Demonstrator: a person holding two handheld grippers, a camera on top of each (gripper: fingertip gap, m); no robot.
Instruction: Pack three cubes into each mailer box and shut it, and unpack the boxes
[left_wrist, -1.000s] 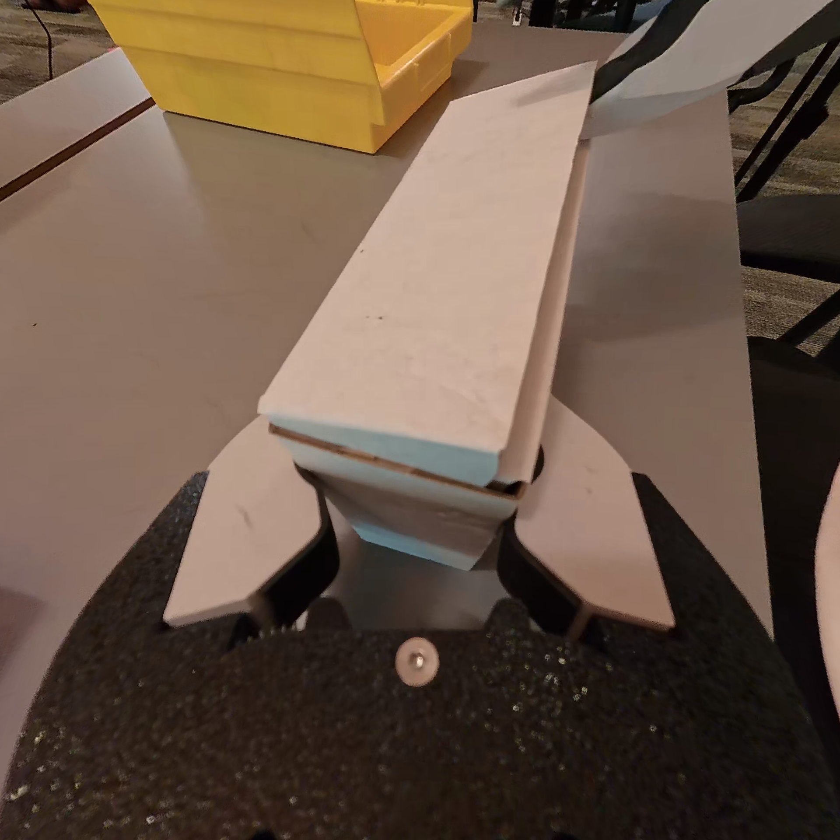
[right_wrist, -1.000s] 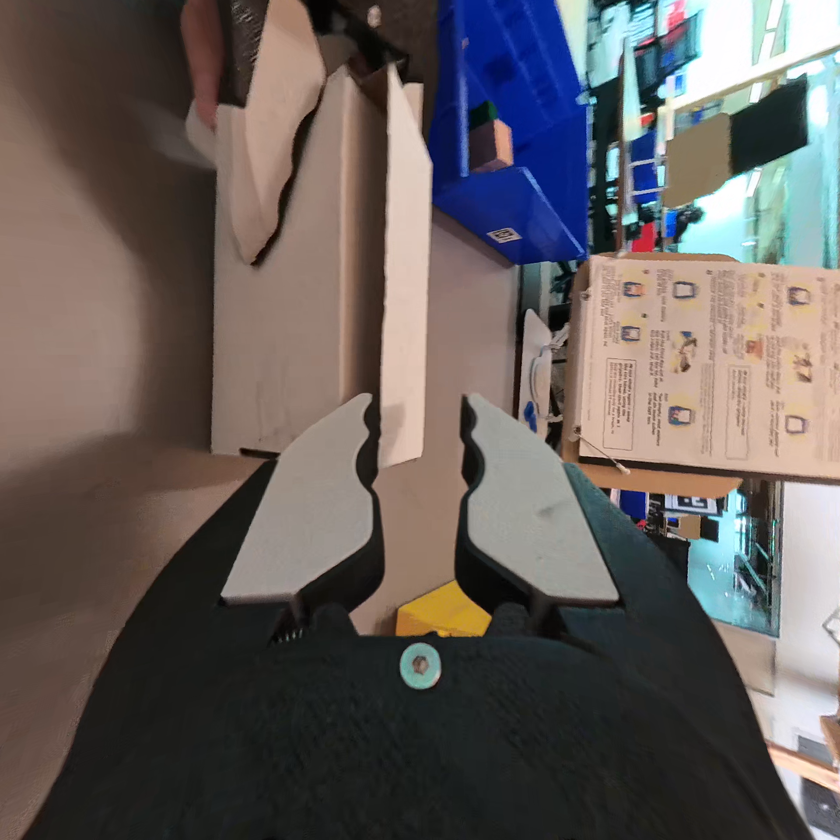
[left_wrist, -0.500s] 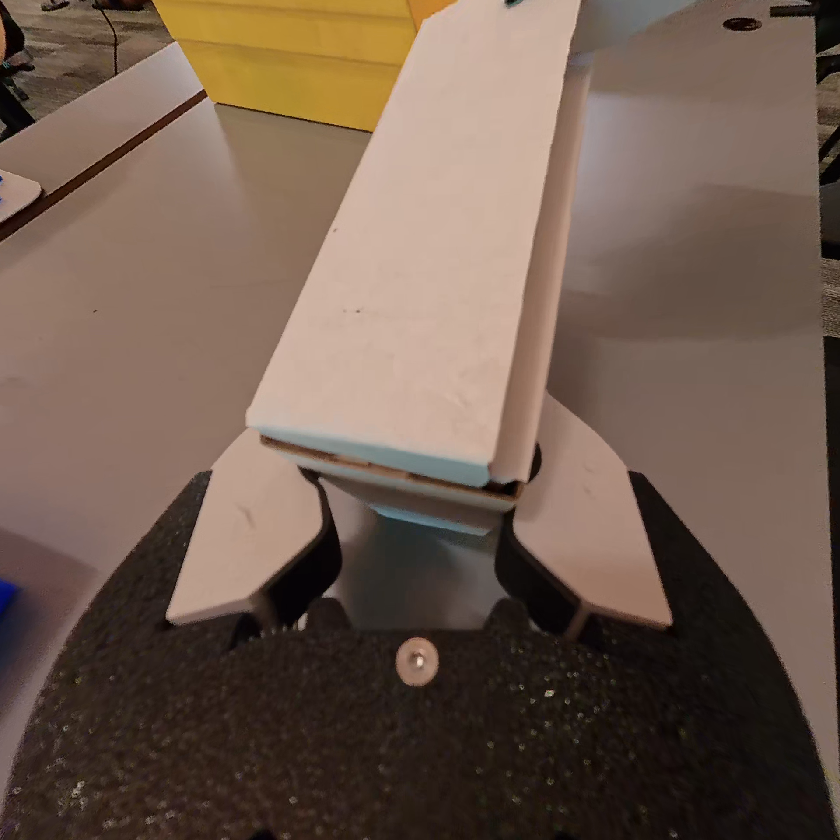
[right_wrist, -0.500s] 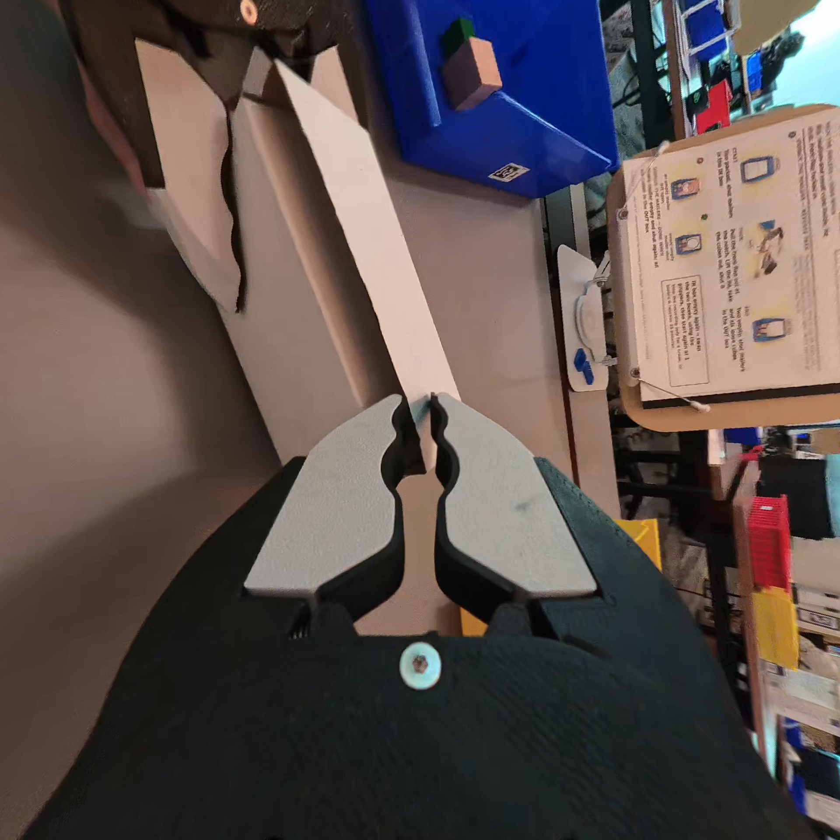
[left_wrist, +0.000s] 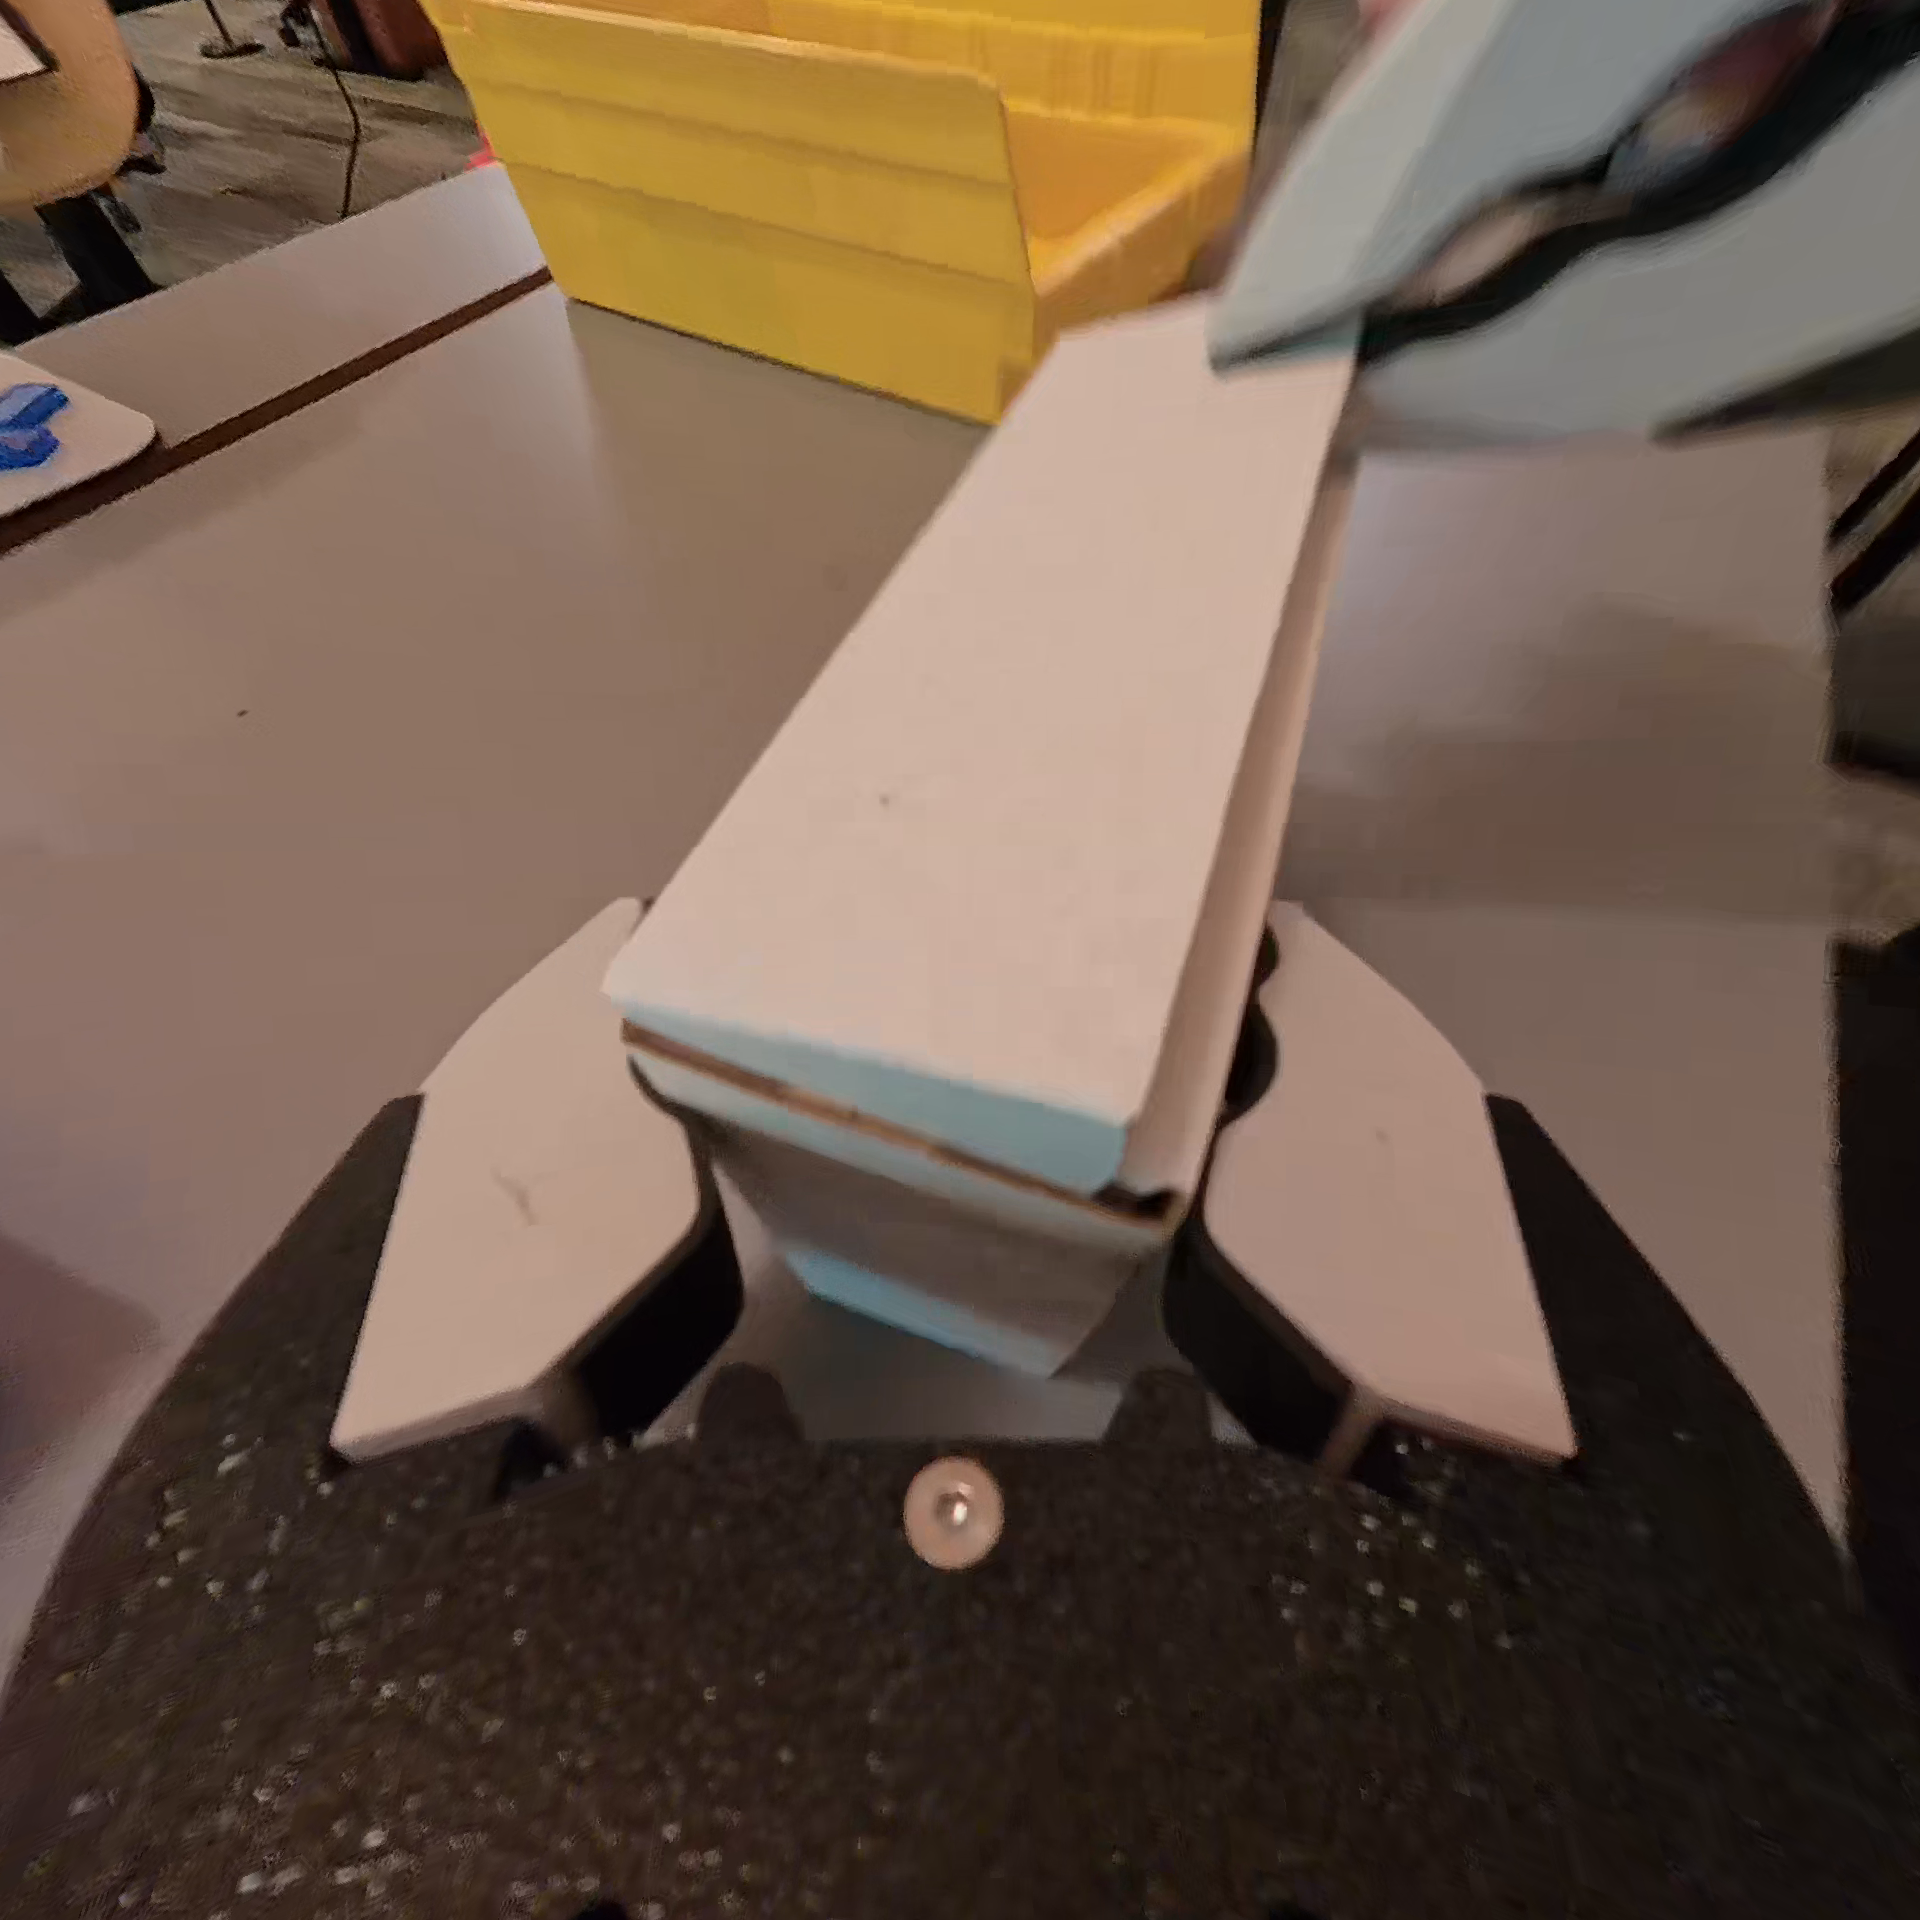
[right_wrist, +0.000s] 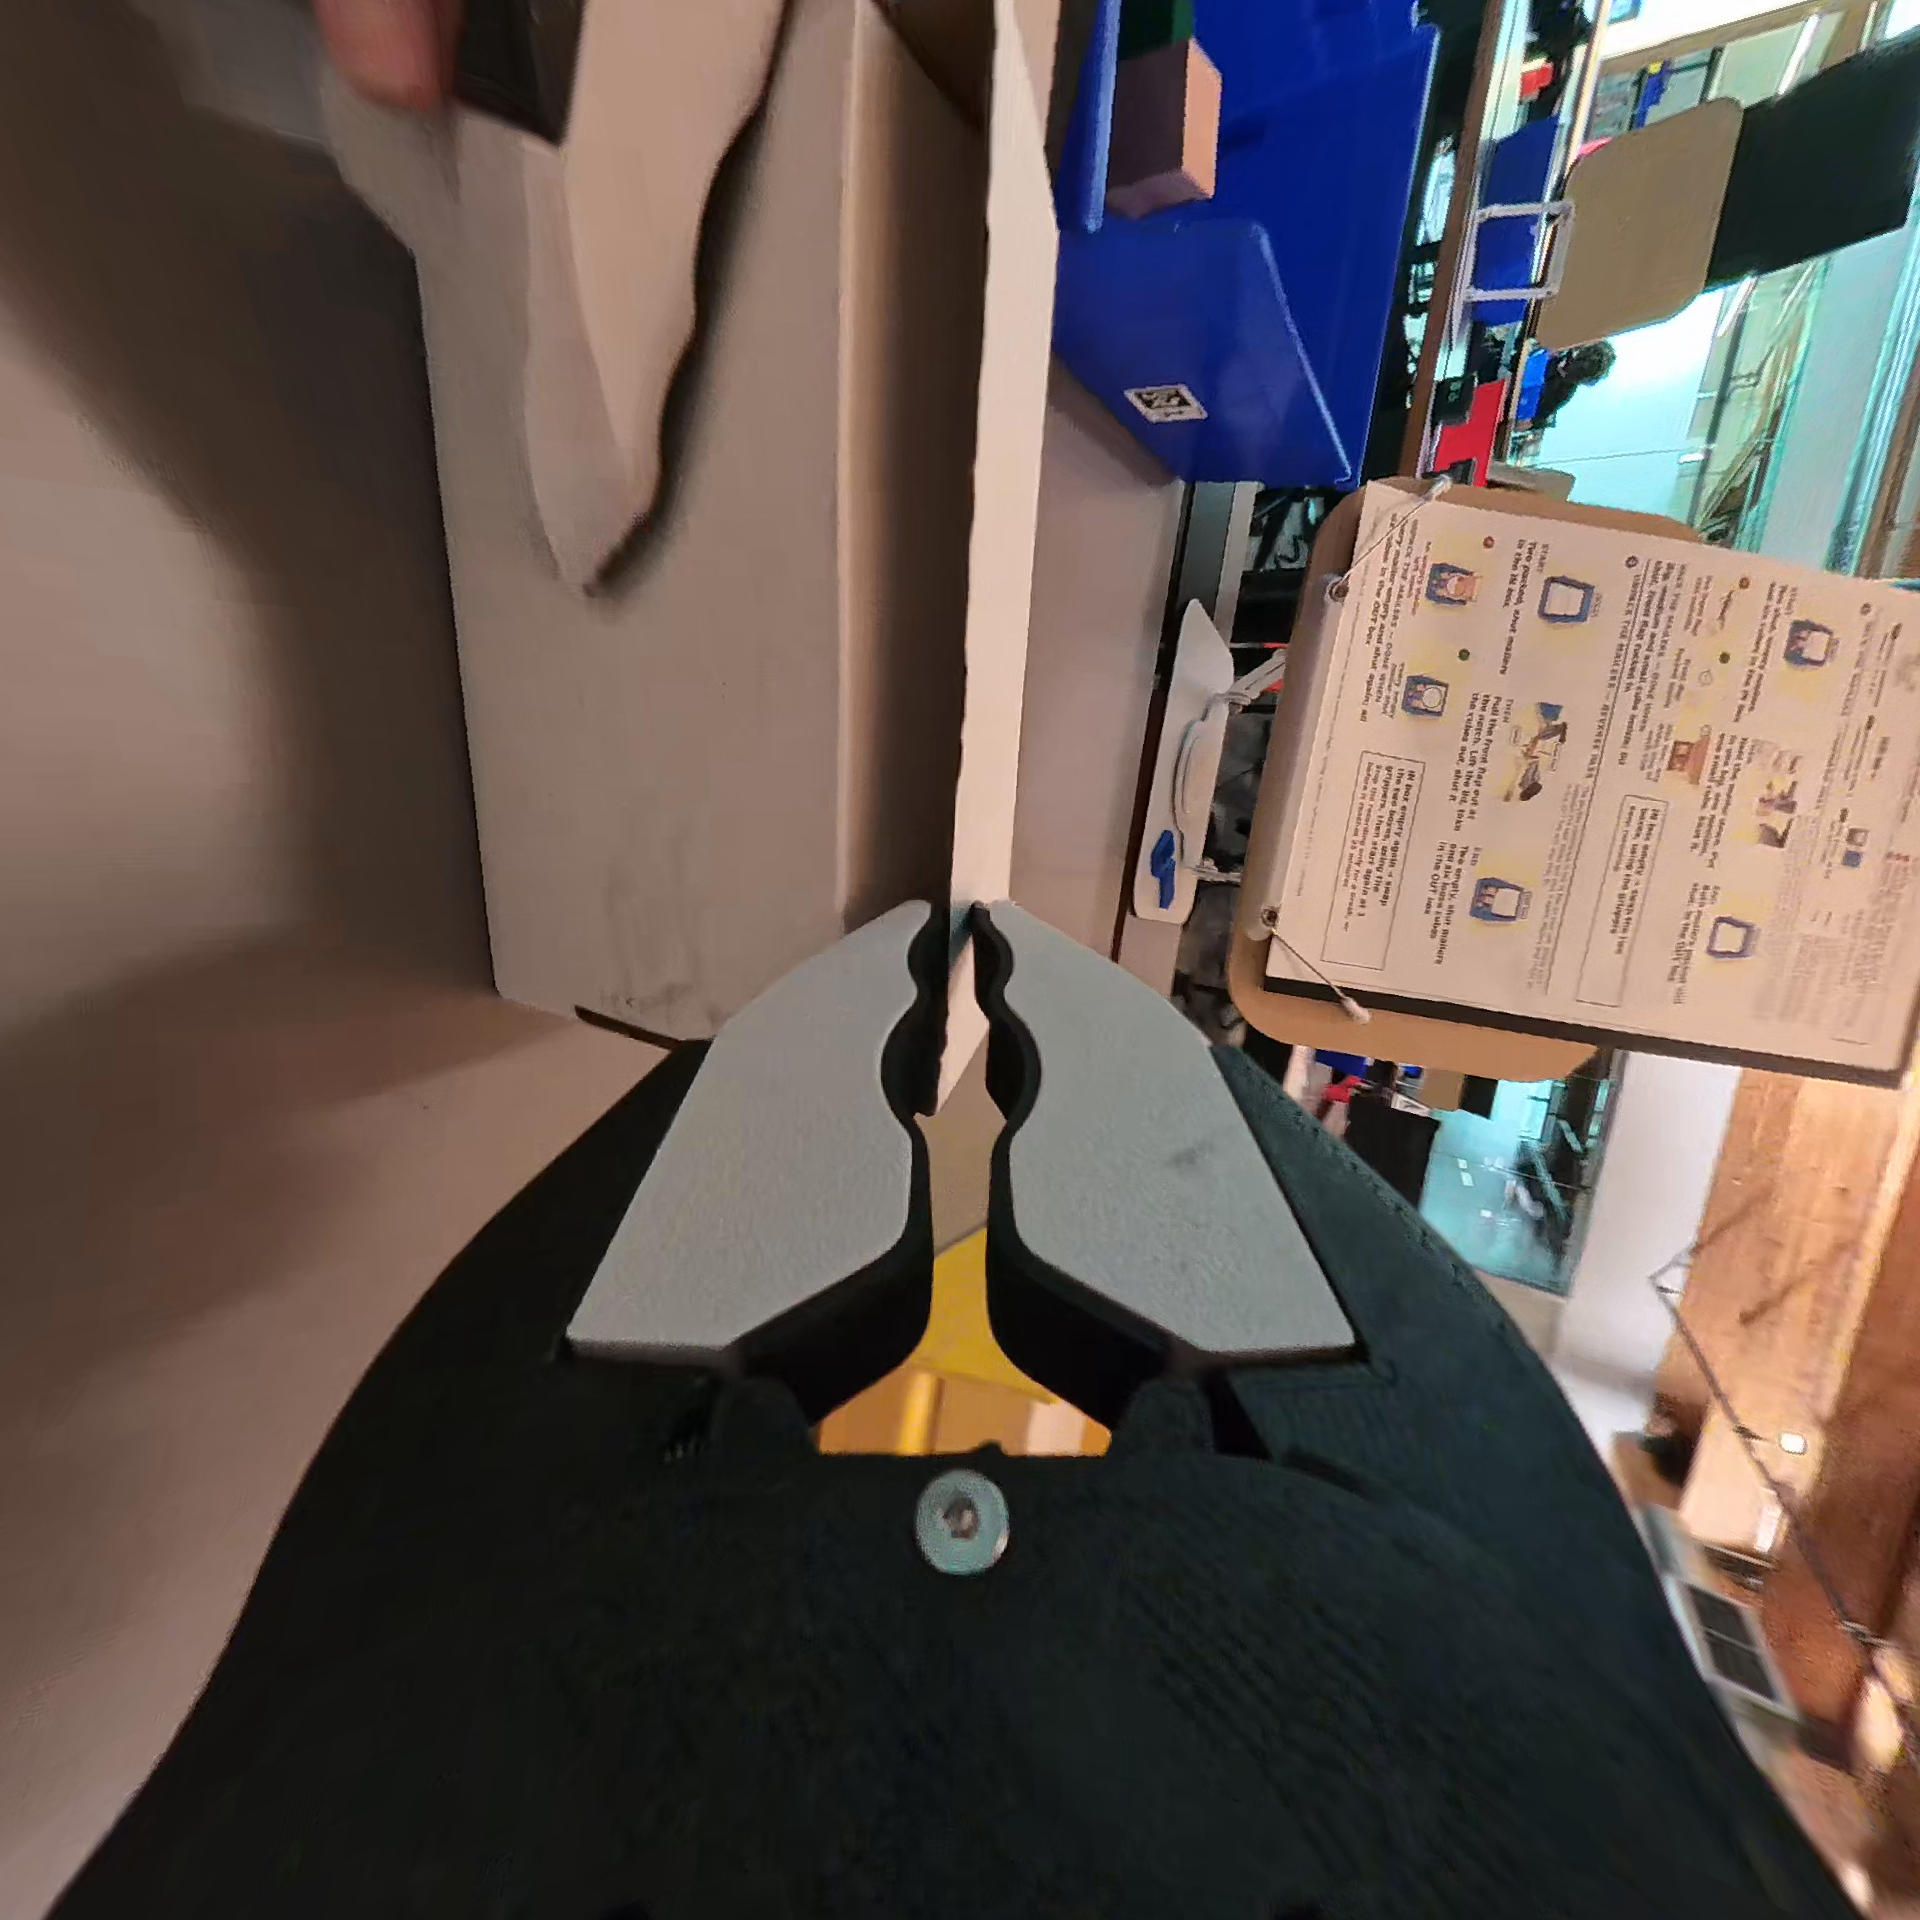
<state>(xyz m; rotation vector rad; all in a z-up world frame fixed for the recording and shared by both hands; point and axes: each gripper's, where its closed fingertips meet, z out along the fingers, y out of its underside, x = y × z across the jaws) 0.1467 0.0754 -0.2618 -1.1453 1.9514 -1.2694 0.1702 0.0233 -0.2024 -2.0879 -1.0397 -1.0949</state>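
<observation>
Mailer box (left_wrist: 997, 790): white cardboard, shut or nearly so, lifted above the grey table (left_wrist: 364, 675) and spanning both grippers; contents hidden, so whether cubes are inside cannot be told
Front flap (right_wrist: 992, 540): thin panel standing edge-on toward the right camera, its near corner caught in the right grip
Left gripper (left_wrist: 935, 1122): fingers spread just enough to clamp the near end of the box between them
Right gripper (right_wrist: 961, 940): fingers nearly pressed together, pinching the flap's edge
Step in hand, as I judge it: working the flap, either out of its slot or into it
Doing it well: keep the left clamp firm and steady, move the flap along its fold line, not sideways
Risk: thin card may crease or slip from the pinch
Surroundings: yellow bin (left_wrist: 831, 187) beyond the box; blue bin (right_wrist: 1236, 260) holding a cube (right_wrist: 1164, 135)
</observation>
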